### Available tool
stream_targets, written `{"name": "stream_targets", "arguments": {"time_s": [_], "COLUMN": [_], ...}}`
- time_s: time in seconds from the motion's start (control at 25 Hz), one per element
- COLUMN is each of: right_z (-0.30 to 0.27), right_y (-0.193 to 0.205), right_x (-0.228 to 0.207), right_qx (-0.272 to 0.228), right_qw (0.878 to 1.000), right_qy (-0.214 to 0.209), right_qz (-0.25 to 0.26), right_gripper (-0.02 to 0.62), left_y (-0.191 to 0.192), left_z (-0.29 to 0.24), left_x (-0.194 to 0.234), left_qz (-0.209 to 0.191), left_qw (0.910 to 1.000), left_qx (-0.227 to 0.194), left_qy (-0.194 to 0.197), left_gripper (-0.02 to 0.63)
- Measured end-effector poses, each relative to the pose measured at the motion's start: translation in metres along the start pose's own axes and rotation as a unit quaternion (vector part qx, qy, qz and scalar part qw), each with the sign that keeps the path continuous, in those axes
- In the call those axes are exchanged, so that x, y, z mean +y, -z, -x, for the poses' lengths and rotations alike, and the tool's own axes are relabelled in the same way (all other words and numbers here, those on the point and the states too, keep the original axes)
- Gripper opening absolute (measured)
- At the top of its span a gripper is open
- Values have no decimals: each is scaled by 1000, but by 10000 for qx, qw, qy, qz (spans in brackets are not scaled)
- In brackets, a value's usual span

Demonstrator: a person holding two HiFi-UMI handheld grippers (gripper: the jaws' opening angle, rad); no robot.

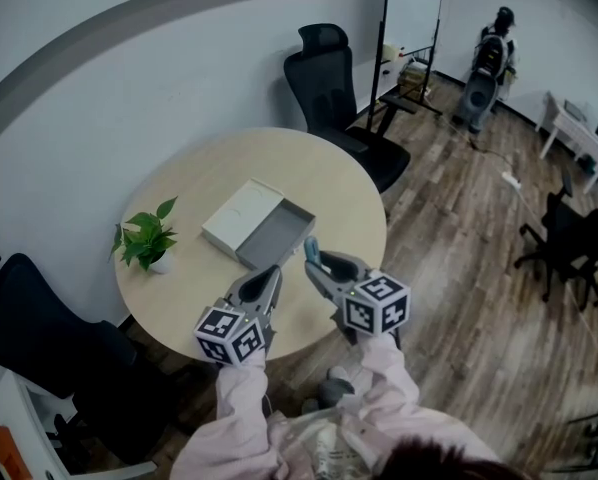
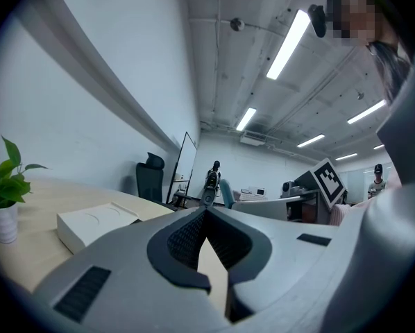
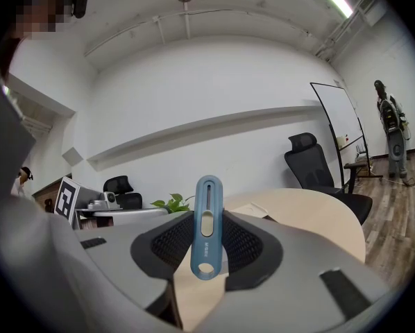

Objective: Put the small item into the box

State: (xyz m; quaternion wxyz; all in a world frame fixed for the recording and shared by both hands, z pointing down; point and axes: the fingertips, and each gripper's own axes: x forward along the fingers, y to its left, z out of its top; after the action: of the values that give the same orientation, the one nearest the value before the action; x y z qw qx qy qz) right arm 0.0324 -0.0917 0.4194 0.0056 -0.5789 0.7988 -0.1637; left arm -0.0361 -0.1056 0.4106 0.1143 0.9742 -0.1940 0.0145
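Observation:
A small blue oblong item (image 3: 207, 227) with a slot and a hole stands upright between the pads of my right gripper (image 3: 207, 215), which is shut on it. In the head view that gripper (image 1: 316, 260) hovers over the table's near edge, just right of the open grey box (image 1: 276, 234). The blue item (image 1: 310, 249) pokes out at its tip. The box's white lid (image 1: 241, 215) lies against the box's far left side. My left gripper (image 1: 266, 276) sits just in front of the box. Its jaws (image 2: 206, 211) meet at the tip with nothing between them.
The round wooden table (image 1: 199, 173) carries a small potted plant (image 1: 149, 238) at its left. Black office chairs stand behind the table (image 1: 329, 78) and at the near left (image 1: 39, 338). A whiteboard (image 1: 414, 23) and a distant person (image 1: 489, 58) are at the back right.

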Motion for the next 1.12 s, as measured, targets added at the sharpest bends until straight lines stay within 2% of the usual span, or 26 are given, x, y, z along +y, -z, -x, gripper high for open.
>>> {"name": "stream_targets", "arguments": {"time_s": [0.52, 1.12], "right_z": [-32, -85], "right_y": [-17, -13], "right_x": [-42, -76], "right_qx": [201, 612], "right_qw": [9995, 9947], "right_qy": [-259, -822], "right_qz": [38, 50], "right_gripper": [126, 126], "left_y": [-4, 3], "left_z": [-40, -78], "left_x": [27, 69], "left_qz": [156, 410], "left_qw": [9994, 9968], "left_qx": [-37, -2], "left_qy": [-296, -687], "left_gripper": [9, 9]}}
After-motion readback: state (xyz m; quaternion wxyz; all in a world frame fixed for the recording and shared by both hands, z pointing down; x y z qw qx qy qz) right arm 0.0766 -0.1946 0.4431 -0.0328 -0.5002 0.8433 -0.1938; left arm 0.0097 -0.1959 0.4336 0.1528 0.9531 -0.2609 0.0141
